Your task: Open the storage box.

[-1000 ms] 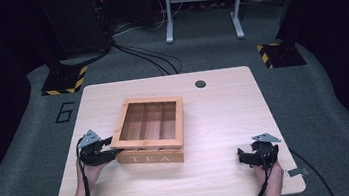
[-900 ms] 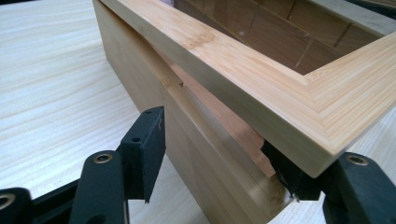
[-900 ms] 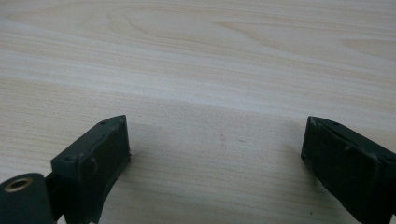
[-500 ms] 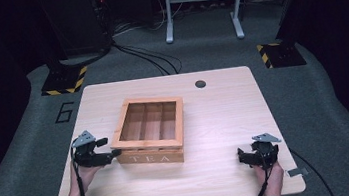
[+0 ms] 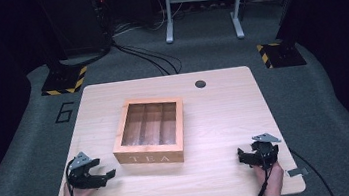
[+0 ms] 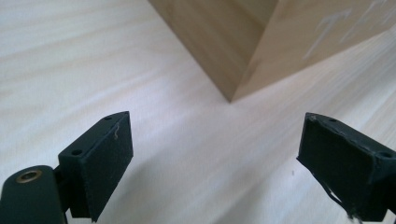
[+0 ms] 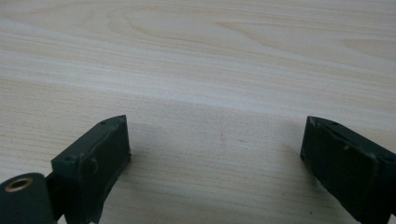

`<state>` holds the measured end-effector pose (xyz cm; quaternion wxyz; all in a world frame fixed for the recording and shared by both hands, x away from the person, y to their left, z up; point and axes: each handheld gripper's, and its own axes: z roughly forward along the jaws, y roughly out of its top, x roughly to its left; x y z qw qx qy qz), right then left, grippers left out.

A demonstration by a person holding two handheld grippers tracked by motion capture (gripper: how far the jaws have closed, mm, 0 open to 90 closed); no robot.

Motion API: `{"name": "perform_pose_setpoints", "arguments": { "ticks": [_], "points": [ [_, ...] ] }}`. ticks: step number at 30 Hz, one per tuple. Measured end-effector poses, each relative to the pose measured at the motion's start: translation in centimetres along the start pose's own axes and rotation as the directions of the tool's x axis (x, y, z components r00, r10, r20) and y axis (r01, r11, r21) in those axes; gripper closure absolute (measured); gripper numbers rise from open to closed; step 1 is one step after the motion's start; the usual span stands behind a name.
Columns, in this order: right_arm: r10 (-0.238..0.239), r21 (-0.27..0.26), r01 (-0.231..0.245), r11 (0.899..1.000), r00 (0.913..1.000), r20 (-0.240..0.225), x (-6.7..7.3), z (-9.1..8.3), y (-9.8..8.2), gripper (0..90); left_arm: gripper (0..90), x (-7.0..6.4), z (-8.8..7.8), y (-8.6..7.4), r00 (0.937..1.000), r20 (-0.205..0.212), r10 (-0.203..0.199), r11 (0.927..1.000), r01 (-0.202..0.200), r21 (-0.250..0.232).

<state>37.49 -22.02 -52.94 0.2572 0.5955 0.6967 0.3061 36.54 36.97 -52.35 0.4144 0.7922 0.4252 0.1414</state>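
A wooden tea box (image 5: 149, 131) with a glass lid and "TEA" on its front stands in the middle of the light wooden table (image 5: 213, 103). My left gripper (image 5: 105, 177) rests near the table's front left, open, just short of the box's front left corner. In the left gripper view that corner of the tea box (image 6: 261, 42) rises ahead of the wide-apart left gripper (image 6: 215, 163), with nothing between the jaws. My right gripper (image 5: 242, 156) sits at the front right, open over bare wood, as the right gripper (image 7: 215, 158) shows in its own view.
A round dark cable hole (image 5: 200, 83) lies near the table's far edge. Beyond the table are a grey carpeted floor, cables (image 5: 147, 56), a metal stand (image 5: 201, 4) and striped floor plates (image 5: 65, 83). Bare wood stretches right of the box.
My left gripper has drawn back from the box's left side toward the table's front edge. The right gripper and the box have stayed put.
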Motion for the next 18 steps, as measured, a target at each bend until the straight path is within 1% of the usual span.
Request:
{"name": "perform_pose_setpoints", "arguments": {
  "ticks": [2, 3, 4, 6, 8, 9, 12, 13, 14, 15, 17, 18],
  "points": [
    [0.000, 0.001, 0.000, 1.000, 1.0000, 0.000, 0.00, -0.01, 0.00, 7.5, 9.3, -0.20, 0.01, -0.55, 0.9997, -0.024, -0.001, 1.0000, 0.001, 0.006],
    [0.000, 0.000, 0.000, 1.000, 1.0000, 0.000, 0.00, 0.00, 0.00, 7.5, 9.1, -0.20, 0.01, -0.55, 0.9997, -0.024, -0.001, 1.0000, 0.001, 0.006],
    [0.000, 0.000, 0.000, 1.000, 1.0000, 0.000, 0.00, 0.00, 0.00, 7.5, 9.1, -0.17, -0.06, -0.71, 0.9997, -0.022, 0.007, 0.9997, -0.007, 0.024],
    [0.001, 0.000, -0.001, 1.000, 1.0000, 0.001, 0.01, 0.00, 0.00, 7.5, 8.6, -0.34, -0.08, -0.94, 0.9987, -0.048, 0.016, 0.9993, -0.014, 0.034],
    [0.001, 0.001, -0.001, 1.000, 1.0000, 0.000, 0.01, -0.01, 0.00, 7.5, 8.7, -0.43, -0.16, -1.05, 0.9984, -0.056, 0.009, 0.9995, -0.008, 0.030],
    [0.001, 0.000, -0.001, 1.000, 1.0000, 0.001, 0.01, 0.00, 0.00, 7.5, 7.8, -0.47, -0.14, -1.09, 0.9975, -0.069, 0.016, 0.9991, -0.013, 0.041],
    [-0.001, 0.000, 0.001, 1.000, 1.0000, 0.000, 0.00, 0.00, 0.00, 7.5, 7.5, -0.62, -0.17, -1.12, 0.9969, -0.077, 0.019, 0.9986, -0.015, 0.050],
    [-0.001, 0.001, 0.001, 1.000, 1.0000, -0.002, -0.01, 0.00, 0.00, 7.5, 7.4, -0.65, -0.22, -1.13, 0.9964, -0.080, 0.029, 0.9980, -0.024, 0.059],
    [-0.001, 0.001, 0.001, 1.000, 1.0000, -0.002, -0.01, 0.00, 0.00, 7.5, 7.4, -0.73, -0.19, -1.16, 0.9955, -0.089, 0.032, 0.9980, -0.027, 0.058],
    [-0.001, 0.001, 0.001, 1.000, 1.0000, -0.001, -0.01, 0.00, 0.00, 7.5, 7.4, -0.87, -0.17, -1.20, 0.9932, -0.108, 0.046, 0.9972, -0.039, 0.064],
    [-0.002, 0.006, 0.002, 1.000, 1.0000, 0.003, -0.03, 0.00, 0.00, 5.9, 7.5, -0.99, -0.14, -1.22, 0.9922, -0.115, 0.047, 0.9971, -0.039, 0.066],
    [-0.002, 0.006, 0.002, 1.000, 1.0000, 0.003, -0.03, 0.00, 0.00, 5.9, 7.5, -1.01, -0.15, -1.22, 0.9904, -0.122, 0.065, 0.9955, -0.056, 0.077]
  ]
}}
